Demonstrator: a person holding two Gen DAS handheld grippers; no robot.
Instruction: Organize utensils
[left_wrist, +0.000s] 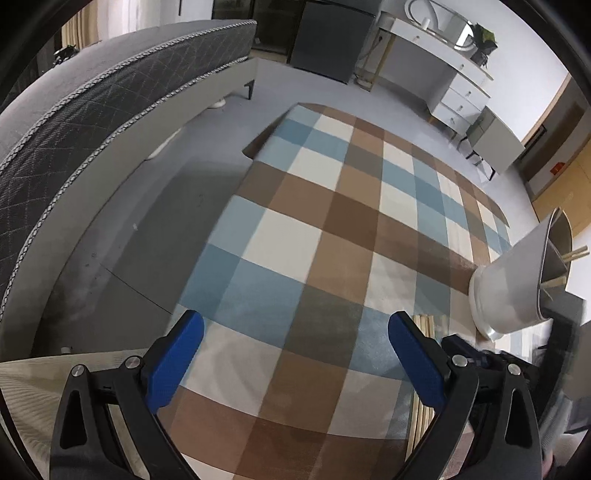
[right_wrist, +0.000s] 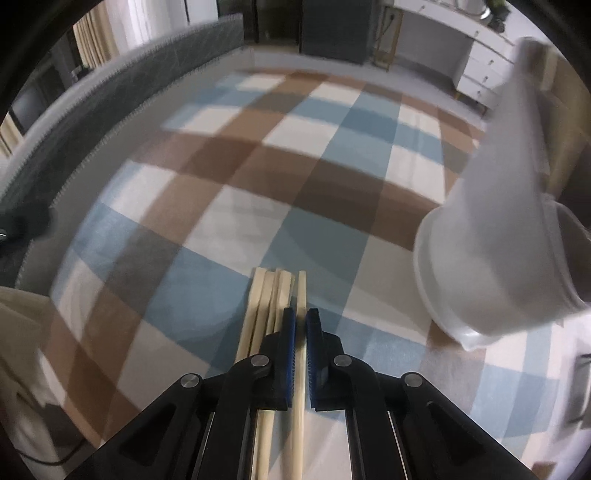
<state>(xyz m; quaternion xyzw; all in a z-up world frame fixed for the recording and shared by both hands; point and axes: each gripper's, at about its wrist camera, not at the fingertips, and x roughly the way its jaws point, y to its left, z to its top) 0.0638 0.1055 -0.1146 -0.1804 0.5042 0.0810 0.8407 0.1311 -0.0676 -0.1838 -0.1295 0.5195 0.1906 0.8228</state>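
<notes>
Your right gripper (right_wrist: 300, 317) pinches one chopstick (right_wrist: 301, 291), lower centre; loose chopsticks (right_wrist: 264, 295) touch it and may drag. Holder (right_wrist: 491, 240) at right. Left gripper (left_wrist: 295, 332) gapes empty.

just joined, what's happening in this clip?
A person with a handheld gripper in each hand is sorting chopsticks on a checked tablecloth. The right gripper has its jaws shut on one chopstick, apart from the other chopsticks lying just left of it. A white holder on the right already has a few sticks in it. The left gripper is open and empty over the cloth.
</notes>
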